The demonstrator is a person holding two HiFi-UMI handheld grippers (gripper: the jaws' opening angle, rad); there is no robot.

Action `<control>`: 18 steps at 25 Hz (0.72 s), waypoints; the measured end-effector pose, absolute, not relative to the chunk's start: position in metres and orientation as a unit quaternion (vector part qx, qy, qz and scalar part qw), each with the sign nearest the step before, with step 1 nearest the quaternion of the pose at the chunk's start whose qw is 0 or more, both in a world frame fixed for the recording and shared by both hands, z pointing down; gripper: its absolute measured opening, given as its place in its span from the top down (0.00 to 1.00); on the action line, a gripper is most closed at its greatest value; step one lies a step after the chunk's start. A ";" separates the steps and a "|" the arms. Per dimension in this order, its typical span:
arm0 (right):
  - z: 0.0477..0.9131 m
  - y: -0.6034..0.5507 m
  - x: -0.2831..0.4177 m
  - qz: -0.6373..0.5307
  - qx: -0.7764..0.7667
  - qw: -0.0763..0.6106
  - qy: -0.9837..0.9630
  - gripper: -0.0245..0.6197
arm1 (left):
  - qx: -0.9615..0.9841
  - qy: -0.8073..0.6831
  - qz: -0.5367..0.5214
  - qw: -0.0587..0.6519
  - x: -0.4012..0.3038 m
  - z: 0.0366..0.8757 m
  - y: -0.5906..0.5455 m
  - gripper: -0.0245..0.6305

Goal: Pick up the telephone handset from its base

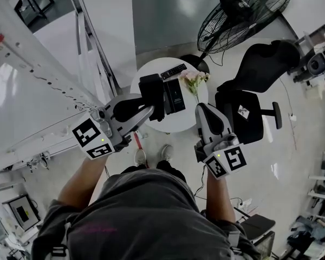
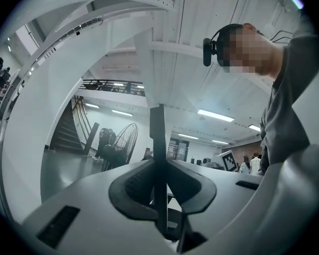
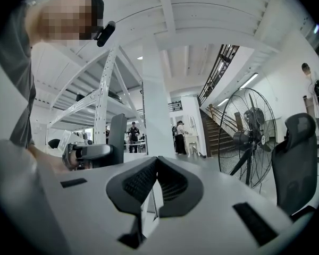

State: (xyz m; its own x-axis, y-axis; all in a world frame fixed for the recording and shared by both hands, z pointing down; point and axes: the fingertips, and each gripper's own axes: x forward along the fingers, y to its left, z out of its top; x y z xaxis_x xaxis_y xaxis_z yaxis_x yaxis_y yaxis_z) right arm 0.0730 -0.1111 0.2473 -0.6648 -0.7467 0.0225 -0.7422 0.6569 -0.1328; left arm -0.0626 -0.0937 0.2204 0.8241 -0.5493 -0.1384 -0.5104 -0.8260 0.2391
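In the head view my left gripper (image 1: 146,111) is shut on the black telephone handset (image 1: 151,95), held up over the small round white table (image 1: 151,124). In the left gripper view the handset (image 2: 158,137) shows as a thin dark slab standing edge-on, with both pads pressed on it. The black telephone base (image 1: 175,95) lies on the table just right of the handset. My right gripper (image 1: 203,111) hangs beside the table's right edge, shut with nothing in it. The right gripper view shows its jaws (image 3: 157,161) meeting at the tip, and the handset (image 3: 117,138) off to the left.
A black remote (image 1: 173,70) and pink flowers (image 1: 193,80) lie on the table's far side. A black office chair (image 1: 249,107) stands to the right, and a large floor fan (image 1: 241,12) behind it. A white steel frame (image 1: 38,64) runs along the left.
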 end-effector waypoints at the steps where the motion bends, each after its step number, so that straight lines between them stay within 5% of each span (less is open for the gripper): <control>1: 0.246 -0.111 0.074 -0.064 -0.408 0.017 0.910 0.93 | 0.950 -0.281 -0.100 0.095 -0.063 0.220 -0.094 0.85; 18: 0.260 -0.112 0.074 -0.078 -0.393 0.001 0.916 0.93 | 0.945 -0.297 -0.095 0.100 -0.059 0.235 -0.095 0.85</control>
State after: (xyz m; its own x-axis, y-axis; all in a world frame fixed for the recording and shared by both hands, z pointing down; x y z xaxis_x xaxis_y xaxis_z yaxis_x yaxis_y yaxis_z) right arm 0.0736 -0.1116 0.2604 -0.6911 -0.7202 0.0599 -0.7200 0.6790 -0.1437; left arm -0.0588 -0.0948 0.2350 0.8053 -0.5805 -0.1203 -0.5425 -0.8034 0.2452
